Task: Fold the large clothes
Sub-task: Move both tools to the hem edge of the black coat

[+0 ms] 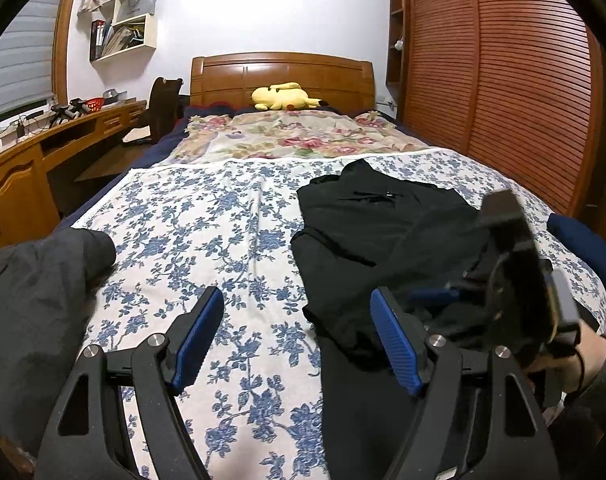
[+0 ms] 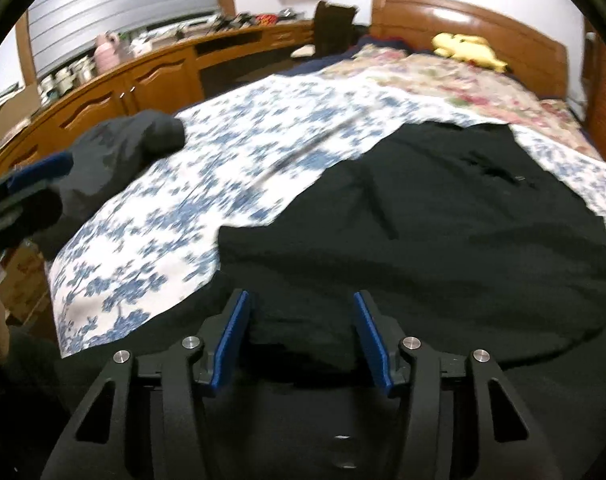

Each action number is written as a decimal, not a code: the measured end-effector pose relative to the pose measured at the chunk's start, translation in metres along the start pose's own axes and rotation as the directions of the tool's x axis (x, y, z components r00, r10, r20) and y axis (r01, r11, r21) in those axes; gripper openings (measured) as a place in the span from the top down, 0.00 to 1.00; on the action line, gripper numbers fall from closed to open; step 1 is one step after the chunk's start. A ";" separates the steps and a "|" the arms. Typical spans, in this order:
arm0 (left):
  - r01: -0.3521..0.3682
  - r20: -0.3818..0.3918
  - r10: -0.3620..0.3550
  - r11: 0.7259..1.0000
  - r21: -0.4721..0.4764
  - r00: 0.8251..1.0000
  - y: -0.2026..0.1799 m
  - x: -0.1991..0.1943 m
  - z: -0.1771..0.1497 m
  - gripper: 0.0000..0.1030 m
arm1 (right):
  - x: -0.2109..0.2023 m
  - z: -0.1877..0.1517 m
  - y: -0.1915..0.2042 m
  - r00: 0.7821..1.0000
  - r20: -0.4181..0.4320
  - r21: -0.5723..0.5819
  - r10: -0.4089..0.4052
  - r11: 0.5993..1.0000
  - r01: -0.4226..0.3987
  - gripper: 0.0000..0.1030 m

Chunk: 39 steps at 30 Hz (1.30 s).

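Observation:
A black garment (image 1: 383, 232) (image 2: 443, 220) lies spread and partly folded on the right half of the blue-flowered bedsheet (image 1: 207, 216) (image 2: 239, 152). My left gripper (image 1: 297, 294) hangs open over the sheet, with its right finger at the garment's near left edge and nothing between the pads. My right gripper (image 2: 301, 298) is low over the garment's near edge. Its jaws stand apart, black cloth bunches between them, and the pads do not press on it. In the left wrist view the right gripper (image 1: 435, 294) is blurred, held by a hand (image 1: 583, 360). A second dark grey garment (image 1: 35, 280) (image 2: 123, 152) lies at the bed's left edge.
A yellow plush toy (image 1: 283, 96) (image 2: 467, 50) rests by the wooden headboard (image 1: 283, 72) on a red-flowered cover (image 1: 295, 136). A wooden desk (image 1: 27, 168) (image 2: 115, 92) runs along the left, and a slatted wardrobe (image 1: 503, 80) along the right. A dark blue cushion (image 1: 583, 248) sits at the bed's right edge.

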State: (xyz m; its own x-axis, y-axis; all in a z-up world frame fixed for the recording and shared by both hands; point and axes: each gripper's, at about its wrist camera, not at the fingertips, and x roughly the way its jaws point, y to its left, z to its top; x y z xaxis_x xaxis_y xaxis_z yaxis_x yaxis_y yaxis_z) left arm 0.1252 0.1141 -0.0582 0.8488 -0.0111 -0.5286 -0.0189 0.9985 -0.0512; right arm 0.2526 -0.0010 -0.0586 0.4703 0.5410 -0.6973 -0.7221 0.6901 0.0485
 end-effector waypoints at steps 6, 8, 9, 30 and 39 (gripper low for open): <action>-0.003 -0.002 0.003 1.000 -0.001 1.000 0.006 -0.003 -0.003 0.26 | 0.026 -0.007 0.009 0.997 -0.077 -0.031 0.015 0.999 -0.017 0.46; -0.003 -0.004 0.003 1.000 -0.002 1.000 0.008 -0.004 -0.004 0.26 | 0.026 -0.003 0.008 0.997 -0.075 -0.015 0.021 1.000 -0.022 0.47; -0.002 -0.005 0.002 1.000 -0.003 1.000 0.009 -0.004 -0.005 0.26 | 0.020 -0.003 0.006 0.997 -0.070 -0.009 0.021 1.000 -0.022 0.47; 0.069 -0.052 -0.065 0.994 0.081 0.997 -0.031 0.001 -0.017 0.26 | -0.117 -0.120 -0.059 0.961 0.047 0.152 -0.273 0.953 0.263 0.46; 0.091 -0.111 -0.079 0.990 0.104 0.991 -0.048 0.003 -0.037 0.26 | -0.143 -0.152 -0.083 0.935 0.017 0.244 -0.355 0.908 0.341 0.46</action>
State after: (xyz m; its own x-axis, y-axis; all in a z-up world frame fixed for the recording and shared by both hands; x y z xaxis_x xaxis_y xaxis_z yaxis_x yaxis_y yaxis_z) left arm 0.1091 0.0645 -0.0886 0.7837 -0.0959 -0.6137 0.1132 0.9935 -0.0107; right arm 0.1679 -0.2085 -0.0723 0.7046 0.2687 -0.6568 -0.3717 0.9282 -0.0191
